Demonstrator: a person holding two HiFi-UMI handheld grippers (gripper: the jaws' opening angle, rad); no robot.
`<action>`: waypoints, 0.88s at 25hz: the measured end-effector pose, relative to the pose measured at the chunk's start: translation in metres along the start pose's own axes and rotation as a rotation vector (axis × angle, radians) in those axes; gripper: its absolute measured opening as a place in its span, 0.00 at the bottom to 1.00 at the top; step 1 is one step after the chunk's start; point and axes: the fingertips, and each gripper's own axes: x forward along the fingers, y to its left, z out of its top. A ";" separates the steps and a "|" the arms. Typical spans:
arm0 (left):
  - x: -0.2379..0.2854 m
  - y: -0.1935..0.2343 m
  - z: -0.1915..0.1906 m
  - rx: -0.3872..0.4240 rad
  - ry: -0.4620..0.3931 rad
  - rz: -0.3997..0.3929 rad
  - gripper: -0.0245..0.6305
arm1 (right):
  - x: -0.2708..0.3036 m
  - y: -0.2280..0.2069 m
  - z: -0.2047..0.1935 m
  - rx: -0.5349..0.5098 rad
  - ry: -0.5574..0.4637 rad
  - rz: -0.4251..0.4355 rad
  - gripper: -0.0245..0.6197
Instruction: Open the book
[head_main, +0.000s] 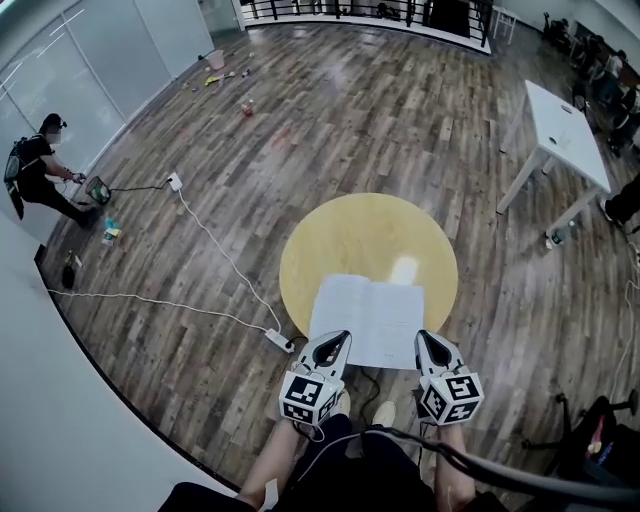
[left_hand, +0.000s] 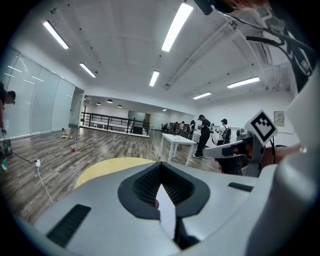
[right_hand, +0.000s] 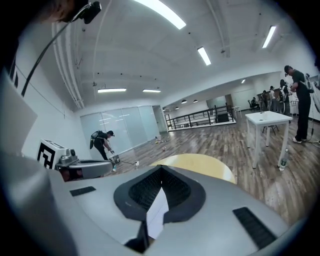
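Both claws were pressed together, pad against pad, and neither clearly pinched anything. Your left claw (head_main: 338, 346) hung over the 7 o'clock corner of the book (head_main: 368, 318), and your right claw (head_main: 428, 346) hung over its 5 o'clock corner. Whether either one touched the paper, I couldn't tell. The book lay open, white pages up, at the 6 o'clock side of the round yellow desk (head_main: 345, 235), with its near edge reaching past the rim toward you.
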 end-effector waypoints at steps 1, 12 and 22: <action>0.004 -0.005 0.004 0.009 -0.003 -0.009 0.04 | -0.006 -0.005 0.004 0.002 -0.011 -0.012 0.04; 0.012 -0.042 0.035 0.038 -0.038 -0.048 0.04 | -0.063 -0.028 0.041 0.009 -0.128 -0.072 0.04; 0.010 -0.052 0.054 0.073 -0.080 -0.055 0.04 | -0.068 -0.018 0.056 -0.026 -0.173 -0.051 0.04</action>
